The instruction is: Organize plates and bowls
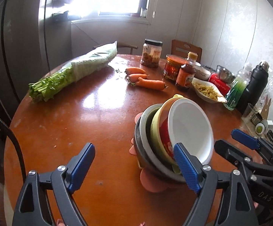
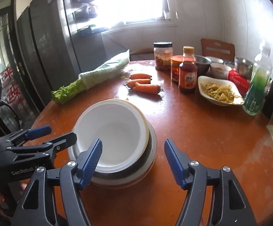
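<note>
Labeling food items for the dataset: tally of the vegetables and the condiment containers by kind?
Carrots: 3
Bagged celery bunch: 1
Lidded jars: 2
Sauce bottle: 1
Total: 7

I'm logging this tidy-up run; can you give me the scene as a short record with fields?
surface: round brown wooden table
stack: white plastic bowl nested on top of yellow, grey and steel bowls, on a pink plate
left hand-held gripper: open, holding nothing
right hand-held gripper: open, holding nothing
nearby: three orange carrots, bagged green celery
</note>
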A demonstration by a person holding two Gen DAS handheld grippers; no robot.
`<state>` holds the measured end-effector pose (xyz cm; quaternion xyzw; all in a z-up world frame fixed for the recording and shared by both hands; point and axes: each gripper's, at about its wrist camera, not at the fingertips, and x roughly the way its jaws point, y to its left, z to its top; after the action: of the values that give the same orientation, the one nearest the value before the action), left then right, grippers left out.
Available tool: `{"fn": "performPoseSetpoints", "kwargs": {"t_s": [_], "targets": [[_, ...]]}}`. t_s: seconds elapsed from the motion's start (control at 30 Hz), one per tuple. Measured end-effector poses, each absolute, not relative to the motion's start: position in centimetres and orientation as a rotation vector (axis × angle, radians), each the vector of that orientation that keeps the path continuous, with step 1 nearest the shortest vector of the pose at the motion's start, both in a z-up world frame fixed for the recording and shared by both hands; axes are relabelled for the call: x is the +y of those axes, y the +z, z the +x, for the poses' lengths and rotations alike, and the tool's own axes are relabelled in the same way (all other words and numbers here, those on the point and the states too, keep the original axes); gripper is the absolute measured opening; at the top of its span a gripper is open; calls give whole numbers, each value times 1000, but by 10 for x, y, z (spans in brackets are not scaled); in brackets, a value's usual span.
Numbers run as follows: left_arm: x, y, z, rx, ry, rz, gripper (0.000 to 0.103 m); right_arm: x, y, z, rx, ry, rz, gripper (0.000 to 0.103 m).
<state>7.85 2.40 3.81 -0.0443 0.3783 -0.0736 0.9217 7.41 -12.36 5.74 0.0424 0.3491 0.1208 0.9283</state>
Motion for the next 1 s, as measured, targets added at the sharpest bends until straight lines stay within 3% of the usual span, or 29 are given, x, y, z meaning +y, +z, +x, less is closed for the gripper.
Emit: {"fn": "performPoseSetpoints", "kwargs": {"t_s": [1.0], "targets": [[38, 9, -9, 768, -72, -48, 93, -105, 29, -16, 699, 155, 32, 76]]}}
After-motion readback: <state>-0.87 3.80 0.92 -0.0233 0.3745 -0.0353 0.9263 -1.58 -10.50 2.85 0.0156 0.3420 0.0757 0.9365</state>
